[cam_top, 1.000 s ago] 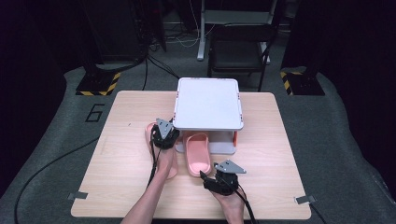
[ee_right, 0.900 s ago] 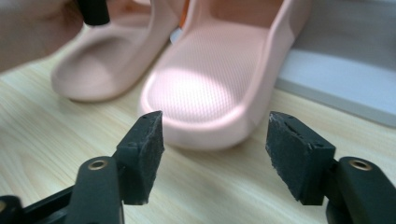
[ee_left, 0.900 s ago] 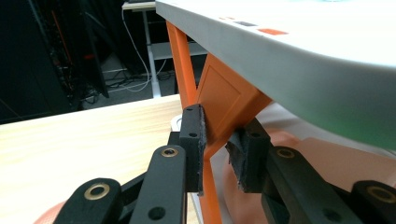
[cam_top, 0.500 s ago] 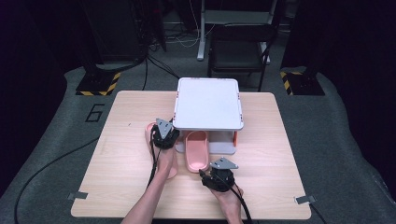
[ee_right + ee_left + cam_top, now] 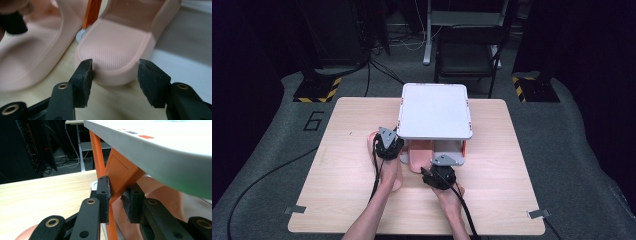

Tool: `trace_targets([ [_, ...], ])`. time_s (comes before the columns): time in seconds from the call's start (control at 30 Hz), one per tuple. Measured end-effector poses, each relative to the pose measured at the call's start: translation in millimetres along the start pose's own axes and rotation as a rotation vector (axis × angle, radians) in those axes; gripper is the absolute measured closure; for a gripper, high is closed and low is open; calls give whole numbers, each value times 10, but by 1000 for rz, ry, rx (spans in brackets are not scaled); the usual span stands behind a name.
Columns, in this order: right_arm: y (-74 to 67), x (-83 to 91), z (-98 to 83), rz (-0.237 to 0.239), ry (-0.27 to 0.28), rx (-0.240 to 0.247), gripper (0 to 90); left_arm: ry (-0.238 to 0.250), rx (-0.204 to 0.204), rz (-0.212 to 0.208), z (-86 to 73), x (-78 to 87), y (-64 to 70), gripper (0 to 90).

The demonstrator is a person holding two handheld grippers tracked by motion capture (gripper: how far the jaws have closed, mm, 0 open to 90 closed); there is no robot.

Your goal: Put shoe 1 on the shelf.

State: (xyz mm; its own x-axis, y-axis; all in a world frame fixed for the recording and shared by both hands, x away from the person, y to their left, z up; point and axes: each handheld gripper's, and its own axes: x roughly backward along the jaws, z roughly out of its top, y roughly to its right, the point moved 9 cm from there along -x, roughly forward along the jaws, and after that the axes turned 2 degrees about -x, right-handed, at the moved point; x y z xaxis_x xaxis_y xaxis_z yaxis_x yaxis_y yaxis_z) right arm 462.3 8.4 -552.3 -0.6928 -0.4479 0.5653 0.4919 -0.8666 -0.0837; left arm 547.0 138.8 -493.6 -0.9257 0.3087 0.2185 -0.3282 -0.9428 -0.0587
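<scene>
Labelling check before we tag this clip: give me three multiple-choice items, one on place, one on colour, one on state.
1. Where does the slipper in front of the right hand-held gripper lie?
A. On the table, toe end under the white shelf top
B. On top of the white shelf top
C. On the floor

2. What colour are the shelf legs?
A. Blue
B. Orange
C. Black

3. How do the right hand-held gripper's jaws stand?
A. Shut on a cable
B. Shut on nothing
C. Open, either side of the slipper's heel

Answers:
1 A: the slipper runs in under the white shelf top.
2 B: the shelf legs are orange.
3 C: the right hand-held gripper has just been closing with the heel between its jaws, and one pad is not yet touching it.
</scene>
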Motion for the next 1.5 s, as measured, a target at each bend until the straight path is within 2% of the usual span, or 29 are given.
trace_targets([
  [0.1, 12, -69, 68, -8, -1, -2, 459, 4, 2, 1, 3, -1, 0, 764],
  [0.13, 19, -72, 90, -9, 15, 2, 460, 6, 1, 1, 4, -1, -1, 764],
  [0.23, 42, 13, 122, -22, 57, -45, 455, 13, 3, 2, 6, -4, -5, 765],
  [0.27, 62, 47, 107, -21, 69, -81, 460, 6, 1, 0, 2, 0, -4, 765],
  [0.3, 58, 57, 83, -16, 59, -103, 468, 7, 2, 1, 2, 0, -3, 765],
  [0.47, -11, 80, -36, 2, 26, -127, 469, 7, 5, 2, 2, 1, -1, 765],
  [0.6, -96, 55, -83, -14, 34, -142, 410, 10, 6, 2, 5, -1, 1, 766],
  [0.7, -124, -27, -96, -60, 11, -145, 371, 0, 1, 6, 0, 6, 0, 766],
  [0.73, -107, -97, -99, -77, -7, -127, 402, -5, -2, 6, -2, 10, -1, 768],
  [0.87, -99, -166, -74, -74, -12, -111, 423, 1, -4, 12, -1, 7, -2, 772],
  [1.0, -64, -208, -43, -70, -14, -95, 437, 11, 11, 15, 0, 4, 4, 773],
  [1.07, -53, -229, -17, -61, -29, -99, 470, 9, 14, 14, -1, 4, 3, 773],
  [1.1, -28, -244, 2, -72, -26, -84, 489, 5, 12, 13, -3, 7, 3, 773],
  [1.13, -31, -280, 36, -61, -17, -101, 500, 3, 12, 12, -4, 9, 1, 773],
  [1.17, -31, -280, 36, -61, -17, -101, 500, 3, 12, 9, -4, 9, 2, 773],
  [1.2, -1, -289, 31, -63, -32, -73, 499, 3, 12, 11, -4, 8, 2, 773],
  [1.27, 17, -316, 47, -58, -48, -51, 491, 15, 19, 12, 2, -1, 1, 775],
  [1.4, 1, -336, 60, -59, -45, -51, 490, 1, 31, 11, -10, 10, -17, 783],
  [1.43, -4, -339, 59, -57, -48, -56, 491, 14, 35, 12, -4, 3, -18, 785],
  [1.5, -7, -351, 77, -53, -30, -57, 492, 2, 32, 1, -11, 10, -18, 786],
])
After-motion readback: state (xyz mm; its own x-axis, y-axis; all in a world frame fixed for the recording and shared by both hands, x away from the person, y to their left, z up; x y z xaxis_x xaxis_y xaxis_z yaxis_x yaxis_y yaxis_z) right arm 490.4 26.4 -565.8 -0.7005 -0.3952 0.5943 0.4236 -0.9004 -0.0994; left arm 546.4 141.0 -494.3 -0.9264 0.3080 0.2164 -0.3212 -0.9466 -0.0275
